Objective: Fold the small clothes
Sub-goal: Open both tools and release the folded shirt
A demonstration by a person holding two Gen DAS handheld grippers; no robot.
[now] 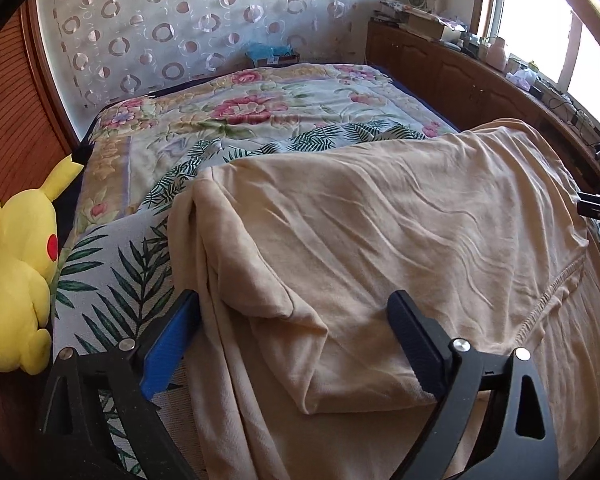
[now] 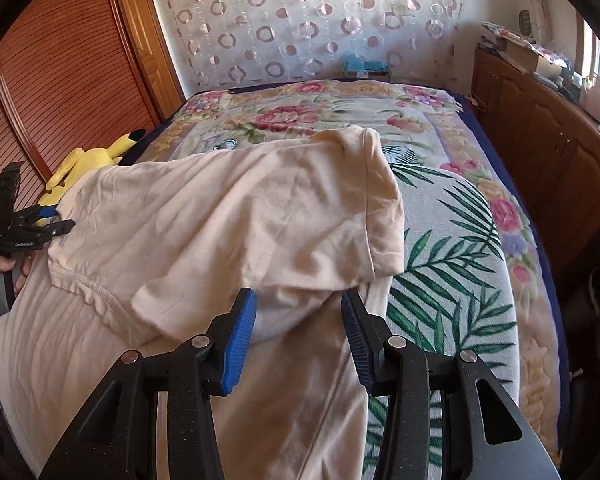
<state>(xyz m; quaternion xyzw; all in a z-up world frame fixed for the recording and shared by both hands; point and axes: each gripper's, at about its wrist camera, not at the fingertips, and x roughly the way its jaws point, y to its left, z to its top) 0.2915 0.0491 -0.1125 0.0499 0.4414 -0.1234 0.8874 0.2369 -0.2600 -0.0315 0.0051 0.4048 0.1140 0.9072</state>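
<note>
Folded sleeve [image 1: 284, 280] sits between my left hand-held gripper [image 1: 296, 336], spread wide, nothing clamped. Right hand-held gripper [image 2: 300, 336] half apart over other sleeve [image 2: 364, 200]. Shirt [image 2: 204, 216] runs crosswise between them on bed [image 2: 460, 240].

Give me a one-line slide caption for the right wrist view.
Open right tool over a folded cream shirt on a leaf-print bedspread, yellow plush toy behind.

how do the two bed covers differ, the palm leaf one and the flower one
The palm leaf cover shows dark green fronds on a pale ground; the flower cover shows pink blooms with a tan border. The palm leaf cover lies at the near end, under the shirt; the flower cover lies at the far end, near the curtain, and the shirt barely reaches it. Both are spread over the bed.
</note>
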